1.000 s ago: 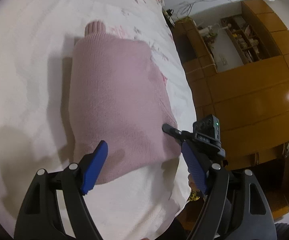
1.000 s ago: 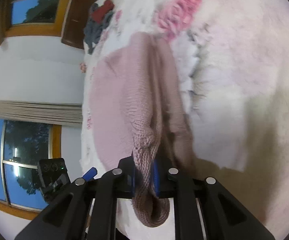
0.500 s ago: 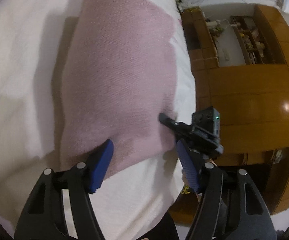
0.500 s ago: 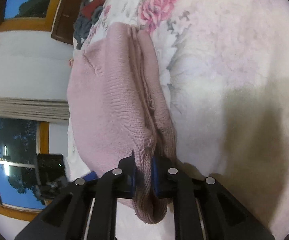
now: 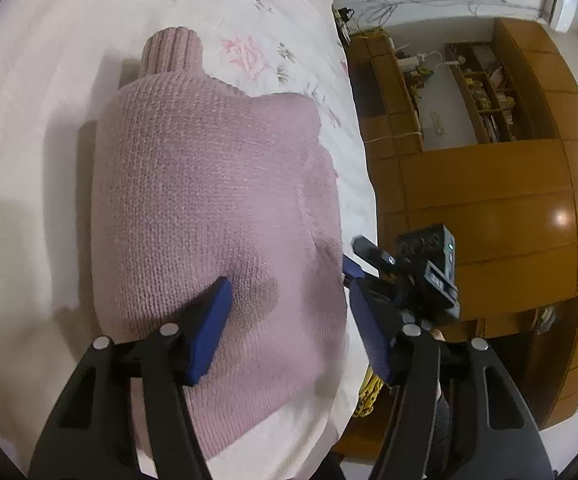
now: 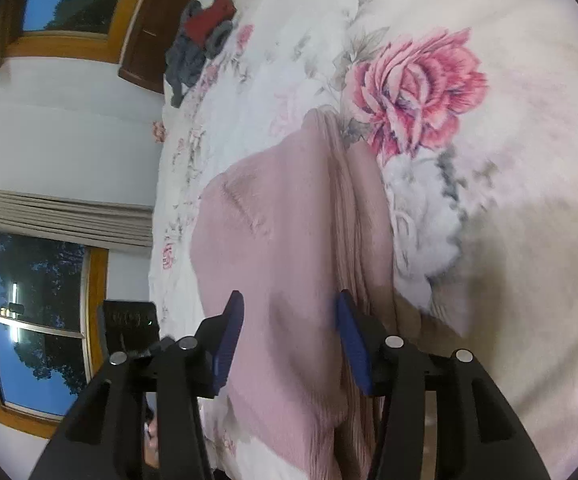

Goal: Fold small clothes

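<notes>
A small pink knitted sweater [image 5: 209,208] lies folded on a white floral bedspread [image 5: 41,92], its ribbed collar pointing away from me. My left gripper [image 5: 289,292] hovers open over the sweater's near end, one blue pad above the knit and the other beyond its right edge. In the right wrist view the same sweater [image 6: 281,232] shows stacked folded layers. My right gripper [image 6: 289,320] is open just above the sweater's near end, with nothing held between its blue pads.
The bed's edge runs along the right in the left wrist view, beside wooden cabinets [image 5: 489,208] and shelves. A pile of dark and red clothes [image 6: 201,40] lies at the bed's far end. Windows [image 6: 29,304] and a curtain are at the left.
My right gripper has let go of the sweater's fold and now stands open. The left gripper has drawn back and lifted, so the collar shows again.
</notes>
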Available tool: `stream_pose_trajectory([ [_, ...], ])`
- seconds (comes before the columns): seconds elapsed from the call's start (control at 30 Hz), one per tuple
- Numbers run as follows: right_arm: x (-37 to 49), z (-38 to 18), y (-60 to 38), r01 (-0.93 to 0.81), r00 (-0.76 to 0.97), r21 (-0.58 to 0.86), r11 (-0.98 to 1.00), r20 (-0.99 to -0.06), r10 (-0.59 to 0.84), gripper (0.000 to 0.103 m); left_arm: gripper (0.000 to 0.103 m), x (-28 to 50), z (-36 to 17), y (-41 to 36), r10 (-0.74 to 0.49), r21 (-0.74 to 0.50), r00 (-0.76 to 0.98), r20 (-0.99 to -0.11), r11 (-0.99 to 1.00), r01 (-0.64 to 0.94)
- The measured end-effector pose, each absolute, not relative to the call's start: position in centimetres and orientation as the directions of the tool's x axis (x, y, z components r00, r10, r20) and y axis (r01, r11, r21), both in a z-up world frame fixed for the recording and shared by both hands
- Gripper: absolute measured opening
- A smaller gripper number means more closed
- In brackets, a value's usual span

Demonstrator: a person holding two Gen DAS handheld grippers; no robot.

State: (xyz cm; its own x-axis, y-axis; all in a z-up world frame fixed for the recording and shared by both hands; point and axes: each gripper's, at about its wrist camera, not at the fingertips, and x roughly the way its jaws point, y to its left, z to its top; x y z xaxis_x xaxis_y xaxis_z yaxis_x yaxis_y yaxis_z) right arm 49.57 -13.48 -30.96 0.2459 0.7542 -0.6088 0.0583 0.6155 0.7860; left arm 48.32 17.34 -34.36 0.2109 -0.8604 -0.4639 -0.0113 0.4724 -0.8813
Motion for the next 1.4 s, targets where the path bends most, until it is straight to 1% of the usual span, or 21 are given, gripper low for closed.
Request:
stream_pose_trajectory([
  [0.03,49.9,-31.2,-13.3,0.049,0.242,0.775,0.631,-0.622,0.745,0.036,0.034,48.6,-34.9,17.6,-0.853,-0.875,0.209,-0.479,0.483,-0.032],
  [0.07,50.3,-31.3,-13.3,0.032,0.248,0.751,0.659,-0.645,0.723,0.018,0.029,48.5,-35.5,18.2,-0.849,-0.872,0.206,-0.486,0.487,-0.049],
  [0.1,50.5,-31.5,-13.5,0.039,0.257,0.729,0.683,-0.668,0.698,0.018,0.009,48.7,-36.2,18.5,-0.838,-0.861,0.197,-0.508,0.503,-0.078],
  [0.13,50.4,-32.3,-14.1,0.074,0.267,0.716,0.694,-0.684,0.678,0.018,0.002,48.8,-37.0,18.6,-0.837,-0.858,0.19,-0.513,0.504,-0.097],
  [0.27,50.1,-33.0,-14.8,0.062,0.274,0.724,0.687,-0.674,0.686,0.018,0.004,48.7,-35.0,18.4,-0.83,-0.849,0.179,-0.528,0.523,-0.076],
  [0.3,50.0,-32.4,-14.8,0.042,0.269,0.745,0.666,-0.651,0.71,0.02,0.026,48.7,-33.7,18.5,-0.835,-0.853,0.186,-0.518,0.52,-0.045],
  [0.33,50.0,-31.6,-14.9,0.027,0.271,0.753,0.657,-0.638,0.721,0.021,0.038,48.8,-32.6,18.6,-0.836,-0.855,0.201,-0.511,0.518,-0.02],
  [0.43,50.6,-29.3,-15.4,-0.013,0.316,0.73,0.683,-0.645,0.696,0.024,0.044,50.1,-28.6,18.7,-0.844,-0.856,0.242,-0.479,0.51,0.085],
  [0.53,52.3,-27.9,-14.8,-0.039,0.335,0.744,0.667,-0.619,0.71,0.024,0.045,52.6,-28.6,17.8,-0.824,-0.831,0.237,-0.514,0.547,0.102],
  [0.63,53.9,-28.3,-12.9,-0.076,0.291,0.761,0.644,-0.601,0.744,0.024,0.037,55.3,-31.4,17.6,-0.772,-0.784,0.23,-0.593,0.618,0.054],
  [0.67,54.3,-28.6,-12.6,-0.073,0.283,0.763,0.642,-0.602,0.747,0.024,0.03,56.1,-32.9,17.9,-0.761,-0.779,0.23,-0.606,0.627,0.023],
  [0.73,55.3,-29.8,-12.6,-0.061,0.276,0.763,0.643,-0.607,0.746,0.024,0.006,56.9,-35.2,18.7,-0.748,-0.777,0.249,-0.615,0.629,-0.032],
  [0.77,56.0,-30.8,-12.8,-0.039,0.267,0.776,0.629,-0.599,0.755,0.022,0.001,57.0,-35.8,19.0,-0.744,-0.777,0.258,-0.616,0.628,-0.042],
  [0.87,57.5,-33.6,-14.0,0.012,0.255,0.759,0.651,-0.632,0.732,0.0,0.002,56.9,-35.9,18.7,-0.755,-0.792,0.283,-0.592,0.609,-0.033],
  [1.0,57.7,-34.4,-14.7,0.023,0.258,0.754,0.656,-0.639,0.725,0.0,0.001,56.5,-34.6,19.0,-0.761,-0.798,0.281,-0.585,0.601,-0.032],
  [1.1,55.5,-31.9,-15.0,-0.033,0.275,0.788,0.614,-0.584,0.764,0.003,0.036,53.9,-31.1,19.5,-0.774,-0.801,0.318,-0.547,0.595,0.067],
  [1.2,51.9,-30.0,-14.2,-0.133,0.22,0.814,0.565,-0.532,0.818,0.003,0.036,50.8,-30.2,18.9,-0.796,-0.8,0.28,-0.537,0.585,0.13],
  [1.27,50.4,-31.0,-13.4,-0.151,0.166,0.793,0.591,-0.569,0.806,0.003,0.035,49.9,-31.4,18.4,-0.767,-0.768,0.257,-0.587,0.629,0.124],
  [1.3,50.1,-31.7,-13.3,-0.146,0.154,0.77,0.621,-0.602,0.783,0.0,0.024,49.8,-32.0,18.3,-0.747,-0.748,0.26,-0.612,0.654,0.119],
  [1.33,49.8,-32.9,-13.8,-0.126,0.152,0.761,0.636,-0.619,0.77,0.0,0.001,49.8,-32.9,18.2,-0.708,-0.708,0.267,-0.653,0.697,0.117],
  [1.4,49.7,-33.3,-14.9,-0.083,0.174,0.772,0.63,-0.611,0.772,0.0,0.001,49.8,-33.5,18.5,-0.713,-0.721,0.272,-0.647,0.687,0.086],
])
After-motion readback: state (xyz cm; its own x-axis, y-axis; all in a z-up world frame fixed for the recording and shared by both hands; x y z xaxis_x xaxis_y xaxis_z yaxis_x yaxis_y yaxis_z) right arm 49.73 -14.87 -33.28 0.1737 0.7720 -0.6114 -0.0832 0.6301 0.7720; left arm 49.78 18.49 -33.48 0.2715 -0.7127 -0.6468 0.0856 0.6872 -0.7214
